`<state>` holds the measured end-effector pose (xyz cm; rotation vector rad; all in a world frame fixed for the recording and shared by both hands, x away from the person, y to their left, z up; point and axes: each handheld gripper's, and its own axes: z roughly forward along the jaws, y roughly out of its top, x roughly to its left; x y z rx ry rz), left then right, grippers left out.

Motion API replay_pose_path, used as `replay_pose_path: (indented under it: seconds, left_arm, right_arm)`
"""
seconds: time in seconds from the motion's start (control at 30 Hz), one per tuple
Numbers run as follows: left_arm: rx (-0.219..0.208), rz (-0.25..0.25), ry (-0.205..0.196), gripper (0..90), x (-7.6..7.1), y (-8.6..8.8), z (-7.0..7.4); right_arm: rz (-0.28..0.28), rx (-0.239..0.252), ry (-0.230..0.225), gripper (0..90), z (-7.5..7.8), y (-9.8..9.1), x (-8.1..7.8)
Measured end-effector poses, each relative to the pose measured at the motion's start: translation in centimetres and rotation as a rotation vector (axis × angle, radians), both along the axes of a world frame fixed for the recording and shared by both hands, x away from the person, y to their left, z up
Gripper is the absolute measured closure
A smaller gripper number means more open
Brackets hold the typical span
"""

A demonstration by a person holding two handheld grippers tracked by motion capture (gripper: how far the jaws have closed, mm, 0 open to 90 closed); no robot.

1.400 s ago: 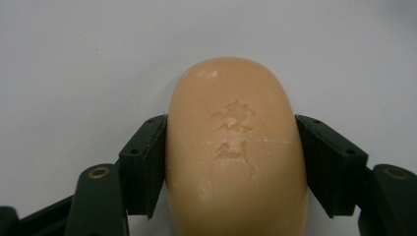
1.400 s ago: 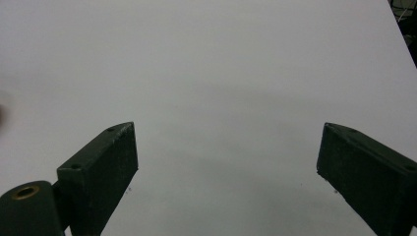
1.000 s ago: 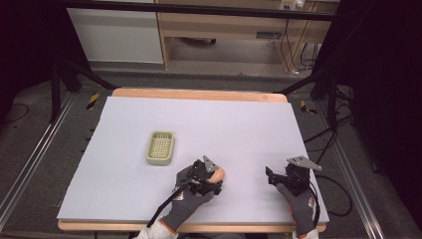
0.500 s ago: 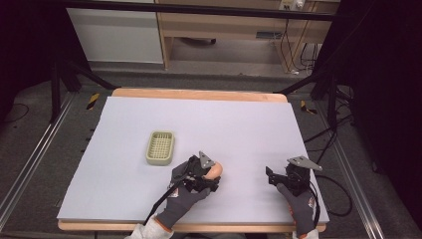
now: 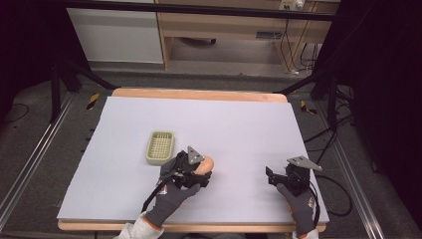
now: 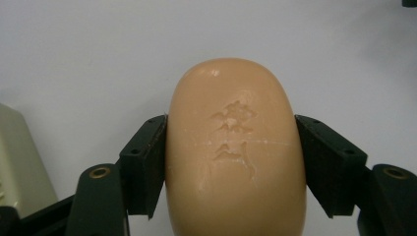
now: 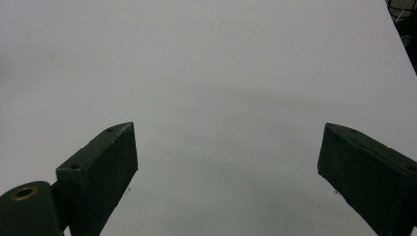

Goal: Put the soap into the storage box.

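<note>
A peach-coloured soap bar (image 6: 235, 147) with an embossed mark is clamped between the two black jaws of my left gripper (image 6: 231, 157). In the high view the same soap bar (image 5: 205, 163) pokes out of the left gripper (image 5: 196, 172) just right of a pale green slotted soap dish (image 5: 160, 147) on the white table. The dish's corner (image 6: 17, 152) shows at the left edge of the left gripper view. My right gripper (image 5: 274, 177) rests near the table's front right, and in its own view the right gripper (image 7: 226, 162) stands open over bare white surface.
The white table (image 5: 239, 124) has a wooden rim (image 5: 199, 93) at the back. Black stand legs and cables (image 5: 328, 144) lie off the right side. A cabinet and shelves stand beyond the far edge.
My left gripper with the soap has shifted slightly left and away from the front edge, nearer the soap dish. The right gripper has stayed put.
</note>
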<state>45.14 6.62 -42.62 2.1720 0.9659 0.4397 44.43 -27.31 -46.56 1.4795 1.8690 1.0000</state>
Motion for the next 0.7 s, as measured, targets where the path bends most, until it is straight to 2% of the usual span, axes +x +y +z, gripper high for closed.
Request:
replay_pose_path:
  seconds: [0.53,0.7]
  left_arm:
    - [-0.027,0.054,-0.002,31.6,0.1,3.7,0.6]
    - [-0.04,0.068,-0.015,31.6,0.0,4.2,0.9]
  right_arm:
    - [0.004,-0.003,-0.001,8.4,0.0,0.0,0.0]
    - [0.004,-0.002,-0.001,8.4,0.0,0.1,0.0]
